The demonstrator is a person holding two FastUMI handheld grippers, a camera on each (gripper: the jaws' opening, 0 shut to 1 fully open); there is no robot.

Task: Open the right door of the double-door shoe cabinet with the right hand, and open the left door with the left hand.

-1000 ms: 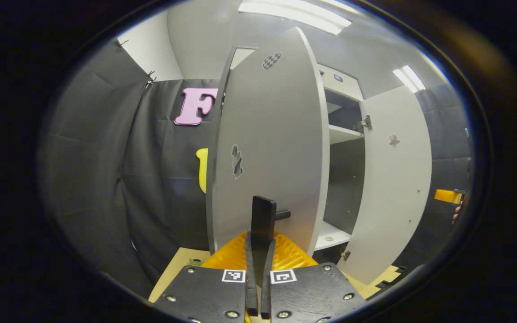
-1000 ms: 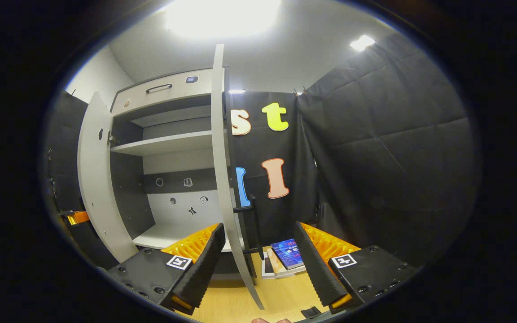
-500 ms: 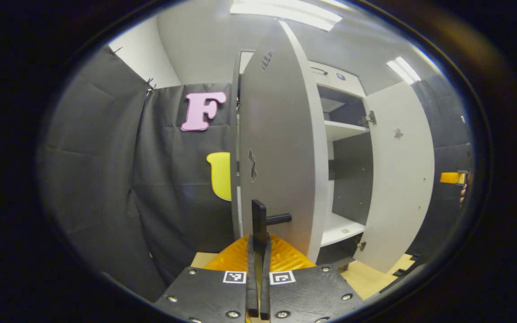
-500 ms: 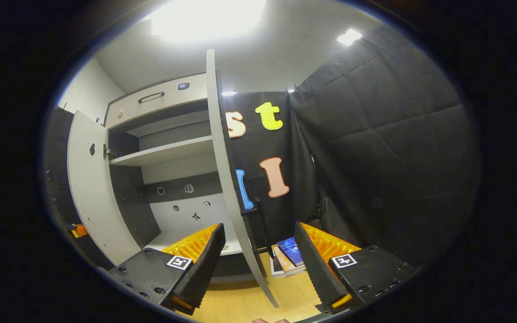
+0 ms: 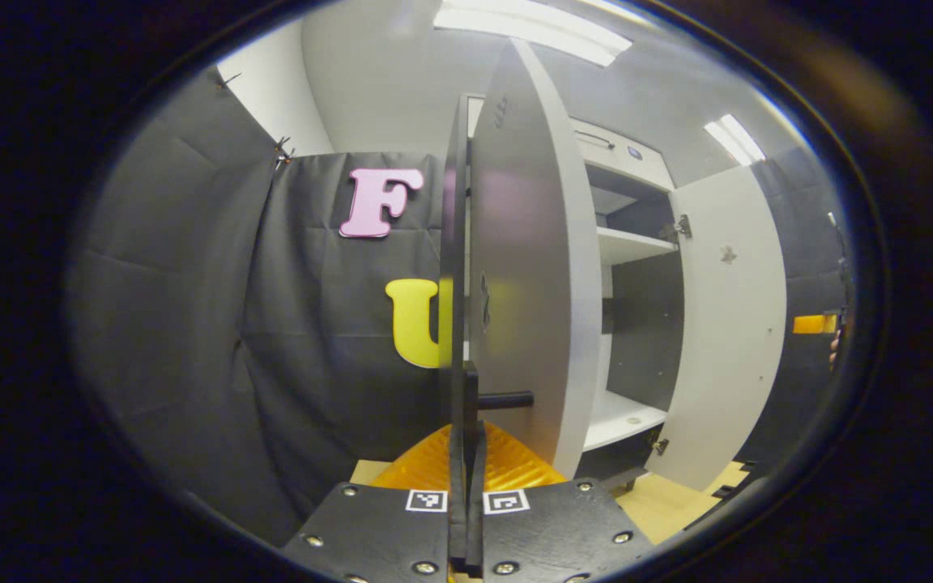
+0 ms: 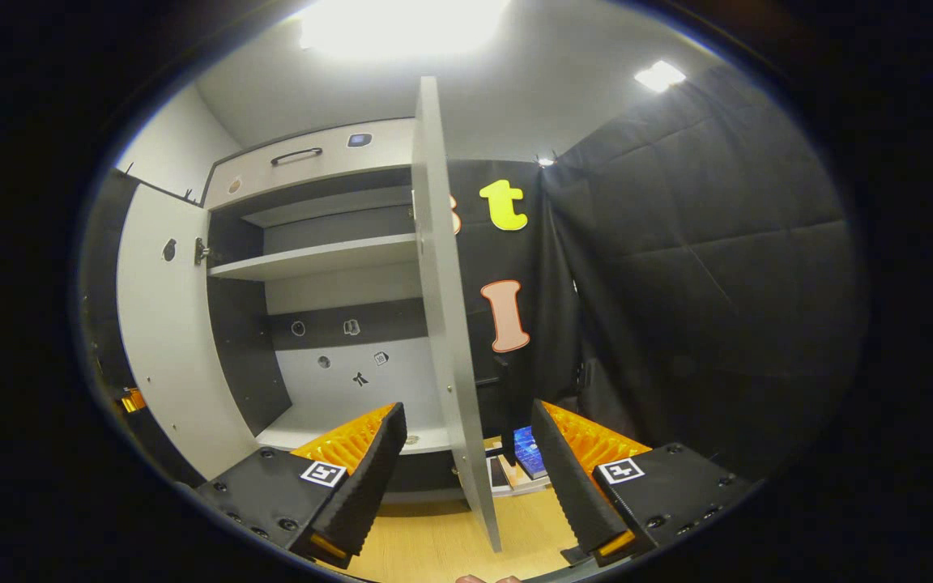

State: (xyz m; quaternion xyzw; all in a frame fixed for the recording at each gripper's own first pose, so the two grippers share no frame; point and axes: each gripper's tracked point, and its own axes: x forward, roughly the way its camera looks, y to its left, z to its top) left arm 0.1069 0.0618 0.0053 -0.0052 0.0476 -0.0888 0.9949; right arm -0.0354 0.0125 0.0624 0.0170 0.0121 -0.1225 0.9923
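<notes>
The shoe cabinet (image 6: 321, 259) stands with both doors swung out, showing its shelves. In the left gripper view the left door (image 5: 531, 275) is seen almost edge-on. My left gripper (image 5: 466, 453) is shut on that door's black handle (image 5: 470, 393). The right door (image 5: 730, 324) stands wide open farther right. In the right gripper view the right door (image 6: 442, 324) is edge-on between my fingers. My right gripper (image 6: 466, 409) is open and holds nothing, and its fingers do not touch the door. The left door (image 6: 167, 340) shows at the left.
Books (image 6: 525, 453) lie on the wooden floor (image 6: 434, 542) behind the right door. Black cloth walls close in on both sides. A drawer with a handle (image 6: 296, 155) tops the cabinet. The other gripper's orange part (image 5: 813, 324) shows at the far right edge.
The left door has swung further open with my left gripper on its handle, from angled to nearly edge-on. The right door now looks more edge-on to the right gripper, which stays open.
</notes>
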